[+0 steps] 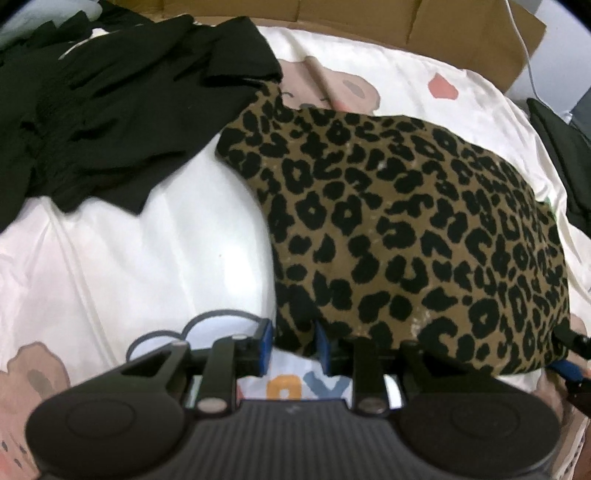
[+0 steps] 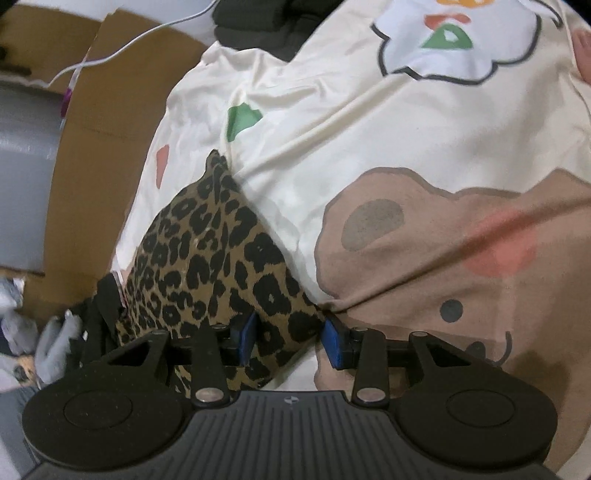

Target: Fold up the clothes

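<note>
A leopard-print garment (image 1: 399,221) lies spread on a cream cartoon-print bedsheet (image 1: 129,258). My left gripper (image 1: 293,347) is open at the garment's near left corner; the fabric edge lies between its blue pads (image 1: 265,345). My right gripper (image 2: 288,338) is open around the garment's other near corner (image 2: 207,266), with cloth between its blue pads (image 2: 246,338). The right gripper also shows at the garment's right edge in the left wrist view (image 1: 572,354).
A crumpled black garment (image 1: 110,110) lies at the far left of the bed. Cardboard (image 1: 406,22) borders the far edge, with a white cable (image 2: 122,48) over it. Dark clothes (image 1: 561,155) lie at the right. Grey and white cloth (image 2: 55,339) sits beside the bed.
</note>
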`<state>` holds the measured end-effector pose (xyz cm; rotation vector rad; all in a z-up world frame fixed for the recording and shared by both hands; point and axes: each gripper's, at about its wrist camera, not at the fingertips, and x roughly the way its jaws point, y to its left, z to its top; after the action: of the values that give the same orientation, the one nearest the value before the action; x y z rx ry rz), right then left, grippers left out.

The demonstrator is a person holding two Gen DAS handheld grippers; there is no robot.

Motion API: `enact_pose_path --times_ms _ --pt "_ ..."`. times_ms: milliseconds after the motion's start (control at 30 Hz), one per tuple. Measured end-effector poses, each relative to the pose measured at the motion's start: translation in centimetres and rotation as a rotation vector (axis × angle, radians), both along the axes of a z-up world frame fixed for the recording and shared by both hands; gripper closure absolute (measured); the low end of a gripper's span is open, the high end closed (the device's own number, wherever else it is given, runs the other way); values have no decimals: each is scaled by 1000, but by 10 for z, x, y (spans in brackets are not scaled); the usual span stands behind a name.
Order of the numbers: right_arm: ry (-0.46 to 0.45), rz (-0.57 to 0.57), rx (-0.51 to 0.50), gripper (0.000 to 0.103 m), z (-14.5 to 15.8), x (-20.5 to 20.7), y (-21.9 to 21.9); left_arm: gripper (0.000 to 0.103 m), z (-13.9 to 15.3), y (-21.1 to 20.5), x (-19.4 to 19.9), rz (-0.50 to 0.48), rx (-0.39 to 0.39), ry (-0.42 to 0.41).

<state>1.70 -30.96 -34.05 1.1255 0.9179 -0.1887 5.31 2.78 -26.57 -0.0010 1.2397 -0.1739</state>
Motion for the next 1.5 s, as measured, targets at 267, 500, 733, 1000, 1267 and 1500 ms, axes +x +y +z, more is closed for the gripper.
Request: enact_pose_path --times_ms 267,500,733,1000,1267,1500 --pt "-47 -64 42 87 10 -13 -4 75 1 4 -2 -15 -14 -9" --pt "-32 -17 90 72 -7 -6 4 69 -4 9 -3 -25 -68 -5" --pt "-44 -31 114 81 -16 0 4 55 -9 4 2 -68 -50 -3" --pt "-79 -38 126 91 -13 -5 1 53 -13 5 0 -83 -72 -31" --pt "-102 -13 112 94 -4 -2 0 93 -5 12 7 -90 -107 -23" --pt "-85 16 84 95 8 3 -1 96 13 17 1 -70 -89 -47"
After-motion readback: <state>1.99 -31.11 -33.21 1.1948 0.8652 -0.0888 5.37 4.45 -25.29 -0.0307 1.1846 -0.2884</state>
